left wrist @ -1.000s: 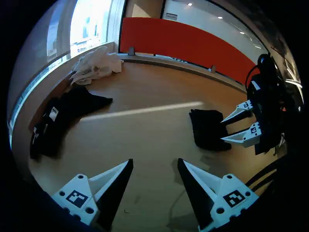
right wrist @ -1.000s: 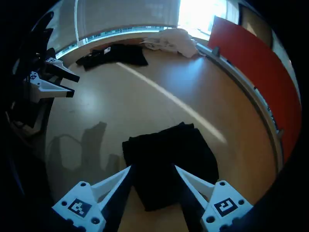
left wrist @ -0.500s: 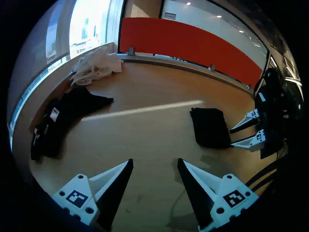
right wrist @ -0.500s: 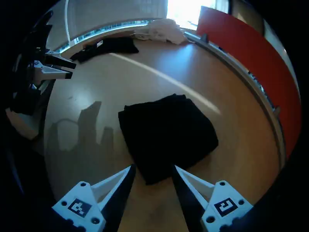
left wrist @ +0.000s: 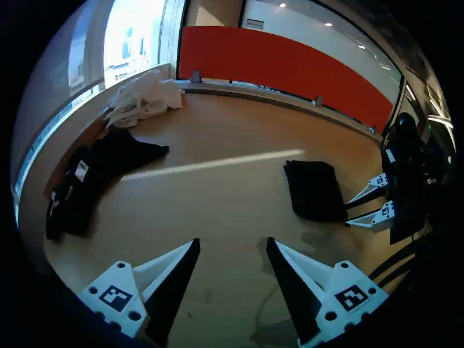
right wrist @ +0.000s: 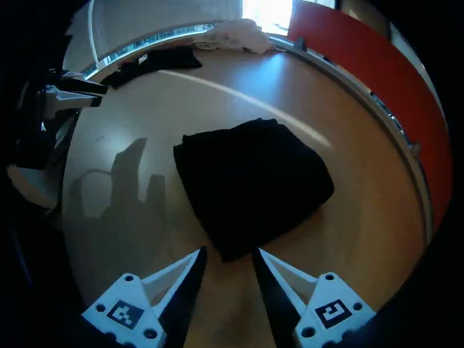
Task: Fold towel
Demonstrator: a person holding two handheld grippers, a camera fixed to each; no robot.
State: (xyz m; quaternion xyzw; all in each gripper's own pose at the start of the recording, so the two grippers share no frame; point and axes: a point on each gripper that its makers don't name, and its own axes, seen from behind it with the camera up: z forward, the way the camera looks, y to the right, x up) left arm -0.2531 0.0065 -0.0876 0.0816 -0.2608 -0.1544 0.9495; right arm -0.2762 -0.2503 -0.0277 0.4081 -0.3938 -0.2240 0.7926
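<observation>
Right gripper view: folded black towel (right wrist: 252, 180) is lying flat on the desk (right wrist: 359, 191). Right tongs (right wrist: 228, 249) are standing narrowly parted, the towel's near corner reaching their gap, neither finger pressing it. Tong shadows are falling beside the towel.

Left gripper view: left tongs (left wrist: 232, 240) are gaping wide, gripping nothing, well apart from the towel. Far beyond the towel, white cloths (left wrist: 145, 95) and dark garments (left wrist: 98, 168) are lying; their white tags (left wrist: 80, 170) are too small to read.

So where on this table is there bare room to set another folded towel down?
The table is barest between the folded black towel and the black cloth pile, ahead of the left gripper. Also free: the strip from that towel to the red divider. Crowded: the window side, with the white cloth pile.
</observation>
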